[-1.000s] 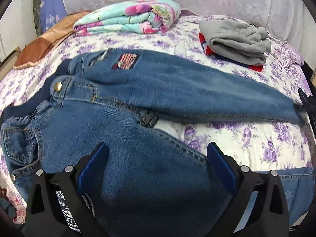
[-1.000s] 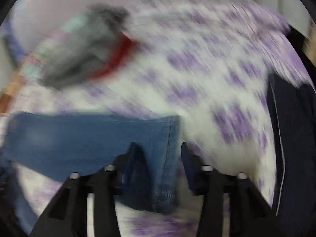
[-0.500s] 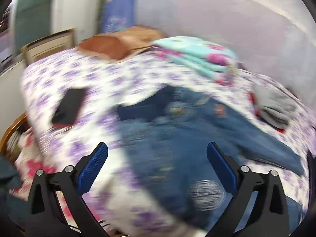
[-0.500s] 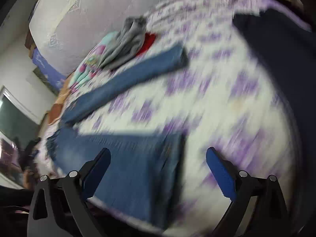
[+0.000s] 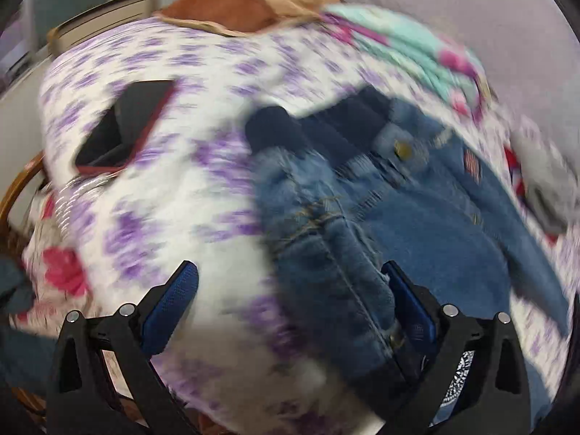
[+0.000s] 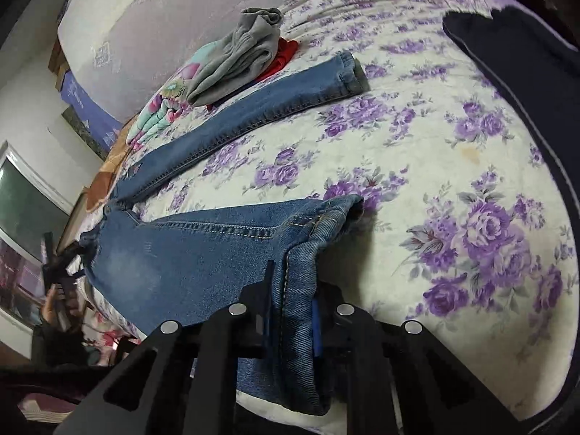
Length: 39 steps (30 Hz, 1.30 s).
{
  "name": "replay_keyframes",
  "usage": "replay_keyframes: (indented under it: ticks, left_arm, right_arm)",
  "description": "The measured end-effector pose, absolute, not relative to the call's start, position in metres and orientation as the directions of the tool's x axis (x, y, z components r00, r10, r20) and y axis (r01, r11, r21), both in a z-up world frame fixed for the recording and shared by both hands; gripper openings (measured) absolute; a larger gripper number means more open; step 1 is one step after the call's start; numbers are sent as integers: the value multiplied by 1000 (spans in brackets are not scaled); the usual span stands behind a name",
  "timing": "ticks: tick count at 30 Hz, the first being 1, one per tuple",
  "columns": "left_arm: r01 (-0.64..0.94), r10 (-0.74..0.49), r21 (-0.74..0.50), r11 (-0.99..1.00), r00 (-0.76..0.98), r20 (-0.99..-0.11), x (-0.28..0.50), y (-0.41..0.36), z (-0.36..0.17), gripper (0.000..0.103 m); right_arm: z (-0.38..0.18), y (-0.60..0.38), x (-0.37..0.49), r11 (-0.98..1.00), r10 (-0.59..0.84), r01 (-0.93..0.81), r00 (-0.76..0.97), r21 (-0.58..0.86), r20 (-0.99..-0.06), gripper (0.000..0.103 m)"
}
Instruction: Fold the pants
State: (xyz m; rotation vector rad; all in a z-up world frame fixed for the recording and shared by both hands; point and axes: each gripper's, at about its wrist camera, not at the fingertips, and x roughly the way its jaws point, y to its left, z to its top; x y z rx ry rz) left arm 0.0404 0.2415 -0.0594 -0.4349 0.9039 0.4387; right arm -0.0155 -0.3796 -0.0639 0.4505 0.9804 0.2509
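Observation:
Blue jeans (image 6: 203,250) lie spread on a bed with a purple-flowered sheet (image 6: 471,166), the two legs apart. In the right wrist view my right gripper (image 6: 290,322) is shut on the hem of the near leg. The far leg (image 6: 290,98) lies flat toward the folded clothes. In the blurred left wrist view the waistband and button (image 5: 400,150) show. My left gripper (image 5: 290,304) is open, low at the waist end, with the side of the jeans (image 5: 337,253) against its right finger.
Folded grey and red clothes (image 6: 239,61) and a folded floral blanket (image 6: 163,112) lie at the back. A dark phone (image 5: 123,127) lies on the sheet left of the waistband. A brown pillow (image 5: 235,11) is beyond it. A dark garment (image 6: 525,83) lies at the right.
My right gripper let go of the far leg's hem, opened, then shut on the near leg's hem. My left gripper swung left to the waist end, staying open.

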Motion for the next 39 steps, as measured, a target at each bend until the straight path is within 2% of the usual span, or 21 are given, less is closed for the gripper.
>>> replay_keyframes:
  ticks: [3,5,7,14,19,23,25,26,27,28,29,32,35,39]
  left_arm:
    - [-553,254,-121,824,552,-794,25,249,-44,99]
    - [-553,285,-55,832,510,-812,30,247,-48,99]
    - [-576,310,-39,816,494,-812,29,246,-50,99]
    - [-672,471,-85,736,598,-648,-11,249,-1,99]
    - [-627,303,-71,776,469,-830,40,261,-55,98]
    - [-611,239,-124,782,477,-846,60,257,-68,98]
    - [-595,229,-131,793,490,-841,59,256,-66,81]
    - [-581,220,-131,803,493,-841,56,254,-64,67]
    - [-575,210,-142,806,501,-840,50,254,-60,59]
    - [-574,206,-151,805,509,-836,43,255,-56,58]
    - [-574,207,-162,803,522,-827,37,256,-50,59]
    - [-588,248,-149,795,540,-805,16,256,-33,97]
    - [-597,282,-109,795,522,-805,12,255,-30,98]
    - [-582,300,-9,813,432,-851,39,250,-52,98]
  right_arm:
    - [-66,-380,-19,875,410,-11,548,483,-729,16]
    - [-69,-385,-16,860,434,-12,540,510,-721,16]
    - [-69,-387,-14,859,443,-22,533,511,-721,16]
    - [-71,-392,-17,844,469,-36,532,534,-705,16]
    - [-73,-392,-15,844,468,-36,538,536,-701,16]
    - [-72,-394,-16,835,475,-32,545,550,-690,15]
    - [-68,-394,-17,838,472,-36,550,545,-689,15]
    - [-66,-394,-18,841,469,-41,555,540,-687,15]
    - [-65,-395,-19,840,469,-44,558,540,-684,15]
    - [-64,-395,-19,840,469,-44,560,541,-683,15]
    - [-65,-396,-19,840,469,-42,558,541,-685,15]
    - [-70,-396,-18,835,474,-30,546,549,-691,15]
    - [-71,-395,-16,831,479,-27,542,556,-690,15]
    - [-72,-395,-15,828,481,-26,545,560,-687,15]
